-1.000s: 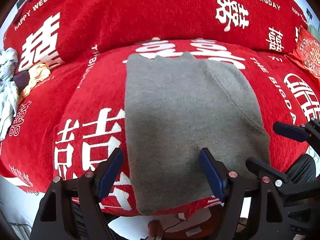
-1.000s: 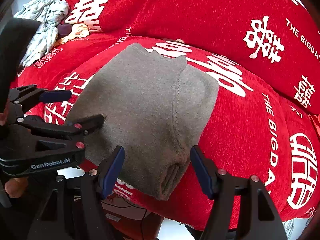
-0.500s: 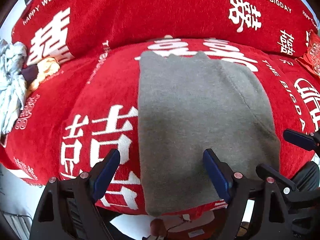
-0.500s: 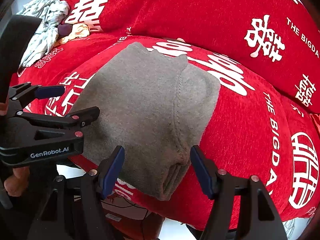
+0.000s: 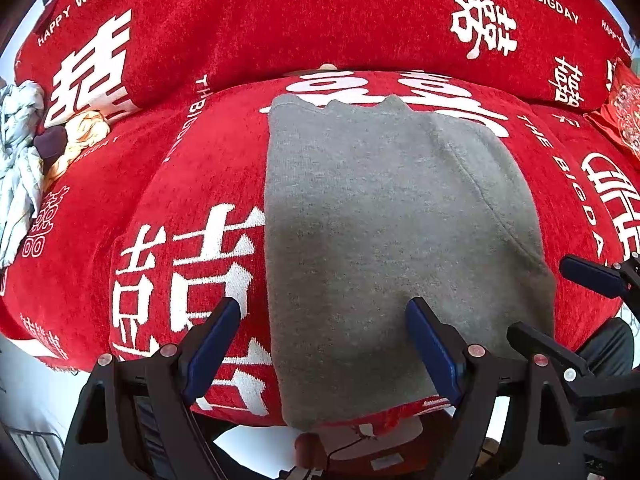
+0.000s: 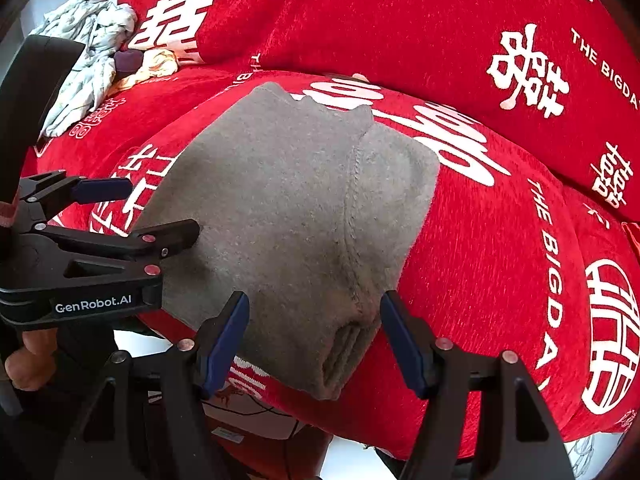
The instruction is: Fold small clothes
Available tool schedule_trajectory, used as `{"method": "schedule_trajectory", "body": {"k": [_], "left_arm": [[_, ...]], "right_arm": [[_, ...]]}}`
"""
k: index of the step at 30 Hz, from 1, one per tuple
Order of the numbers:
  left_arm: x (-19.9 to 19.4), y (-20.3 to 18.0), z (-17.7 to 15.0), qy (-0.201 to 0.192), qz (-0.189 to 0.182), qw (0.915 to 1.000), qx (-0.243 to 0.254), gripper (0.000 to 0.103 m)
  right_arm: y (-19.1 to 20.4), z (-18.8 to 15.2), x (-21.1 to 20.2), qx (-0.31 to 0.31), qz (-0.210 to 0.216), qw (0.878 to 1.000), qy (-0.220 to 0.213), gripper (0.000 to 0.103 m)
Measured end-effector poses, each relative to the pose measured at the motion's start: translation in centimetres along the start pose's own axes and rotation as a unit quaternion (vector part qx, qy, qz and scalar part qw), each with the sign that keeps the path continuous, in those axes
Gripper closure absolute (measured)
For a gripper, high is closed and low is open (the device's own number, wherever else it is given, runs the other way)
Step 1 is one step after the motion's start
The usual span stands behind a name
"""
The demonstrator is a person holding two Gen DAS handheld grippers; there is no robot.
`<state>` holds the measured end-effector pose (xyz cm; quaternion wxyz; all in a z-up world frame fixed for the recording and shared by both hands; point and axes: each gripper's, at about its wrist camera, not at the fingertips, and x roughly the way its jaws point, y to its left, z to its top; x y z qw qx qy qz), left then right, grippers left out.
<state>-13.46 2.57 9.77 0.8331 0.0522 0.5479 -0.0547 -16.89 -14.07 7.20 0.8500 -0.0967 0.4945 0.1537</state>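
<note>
A grey knit garment (image 5: 384,240) lies folded lengthwise on the red sofa seat, its near end hanging over the front edge. It also shows in the right wrist view (image 6: 288,216), with stacked layers at its near right corner. My left gripper (image 5: 324,320) is open, its jaws astride the garment's near left edge, just above the cloth. My right gripper (image 6: 314,312) is open, its jaws astride the near right corner. The left gripper also shows in the right wrist view (image 6: 156,208), and one right finger shows at the right of the left wrist view (image 5: 588,276).
The sofa cover (image 5: 200,184) is red with white characters and lettering. A heap of pale and yellow clothes (image 5: 24,152) lies at the far left of the seat; it also shows in the right wrist view (image 6: 92,56). The seat's front edge is just below both grippers.
The left gripper has shifted left and slightly back, so the garment sits further right in its view. The right gripper has barely moved. Both stay open.
</note>
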Motion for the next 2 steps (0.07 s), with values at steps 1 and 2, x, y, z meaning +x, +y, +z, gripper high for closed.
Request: {"method": "schedule_trajectory", "body": {"k": [1,2], "left_arm": [[-0.01,-0.09,-0.01,0.000,-0.002,1.0000,0.001,0.017],[0.00,-0.21,0.00,0.002,-0.002,1.0000,0.003,0.017]], "right_arm": [[-0.04,0.02,0.01,0.001,0.000,1.000,0.000,0.032],[-0.09,0.02,0.03,0.001,0.001,1.000,0.000,0.032]]}}
